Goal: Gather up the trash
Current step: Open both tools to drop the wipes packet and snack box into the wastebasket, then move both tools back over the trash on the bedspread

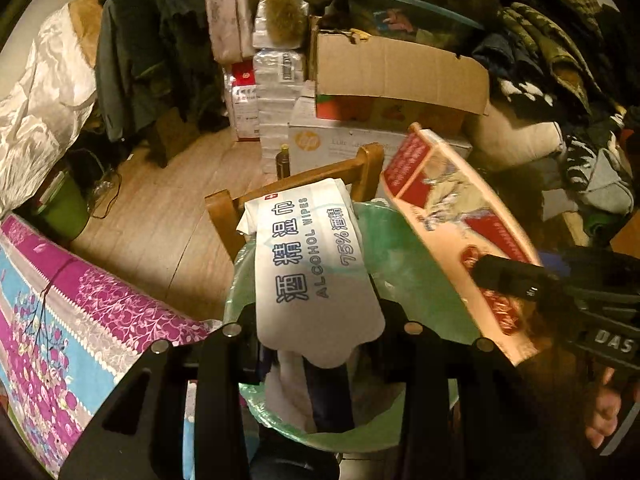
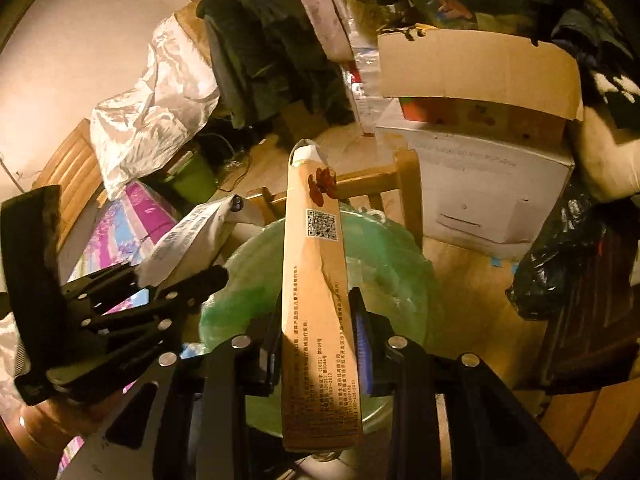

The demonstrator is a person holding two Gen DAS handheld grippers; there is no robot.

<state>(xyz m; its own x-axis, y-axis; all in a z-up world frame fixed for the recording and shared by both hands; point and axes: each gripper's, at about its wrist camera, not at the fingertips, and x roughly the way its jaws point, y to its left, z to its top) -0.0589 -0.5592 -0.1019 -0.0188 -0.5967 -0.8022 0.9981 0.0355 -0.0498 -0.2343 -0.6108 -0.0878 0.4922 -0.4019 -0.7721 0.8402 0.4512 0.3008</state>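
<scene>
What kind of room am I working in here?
Likely a cluttered bedroom or storage room in a home: floral bedding, clothes piled high, stacked cardboard boxes on a wood floor.

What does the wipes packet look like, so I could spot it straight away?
Find the bin lined with a green bag in front of the wooden chair. Above it, between the fingers of the left gripper, is the wipes packet: soft, white, printed "ALCOHOL WIPES" in blue. The long box beside it is stiff, tan and red.

White alcohol-wipes pack (image 1: 312, 264) and long tan carton (image 2: 316, 300) both hang tilted above the green-lined bin (image 1: 404, 264).
</scene>
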